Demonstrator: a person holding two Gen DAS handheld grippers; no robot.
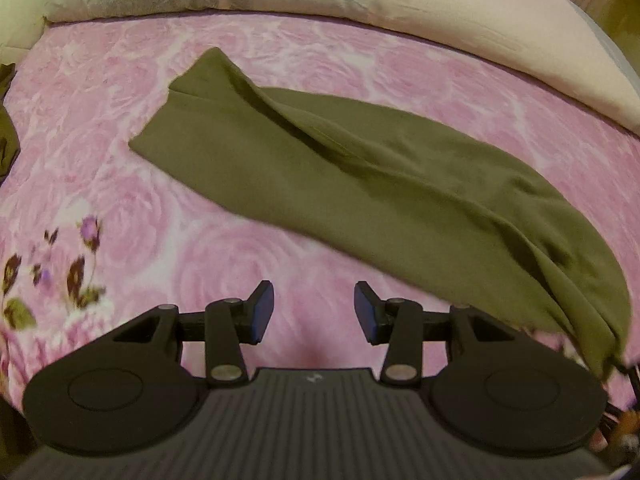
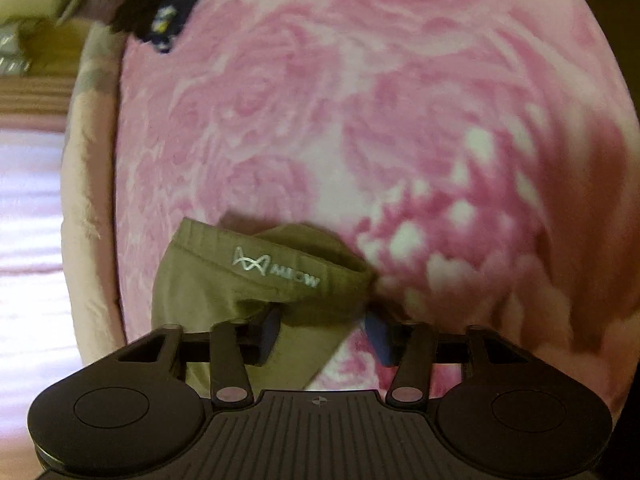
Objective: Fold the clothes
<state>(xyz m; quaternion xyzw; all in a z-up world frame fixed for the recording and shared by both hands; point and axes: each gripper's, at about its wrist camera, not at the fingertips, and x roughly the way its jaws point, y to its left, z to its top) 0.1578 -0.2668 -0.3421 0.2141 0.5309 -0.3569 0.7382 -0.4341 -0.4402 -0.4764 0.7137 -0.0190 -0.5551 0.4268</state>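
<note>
Now | left tool [image 1: 314, 312] spread, empty | right tool [image 2: 322, 332] spread at olive garment [image 2: 224, 280]

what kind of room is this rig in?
Likely a bedroom: the olive garment lies on a pink rose-print bedspread, with a cream duvet bunched along the far edge.

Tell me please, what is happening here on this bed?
A person is folding an olive-green stretchy garment on a pink rose-patterned bedspread, using two handheld grippers. The garment lies stretched in a long strip. The left gripper is open above bare bedspread, holding nothing. The right gripper is open at the garment's waistband end, which carries a white logo; whether its fingers touch the cloth is unclear.
</note>
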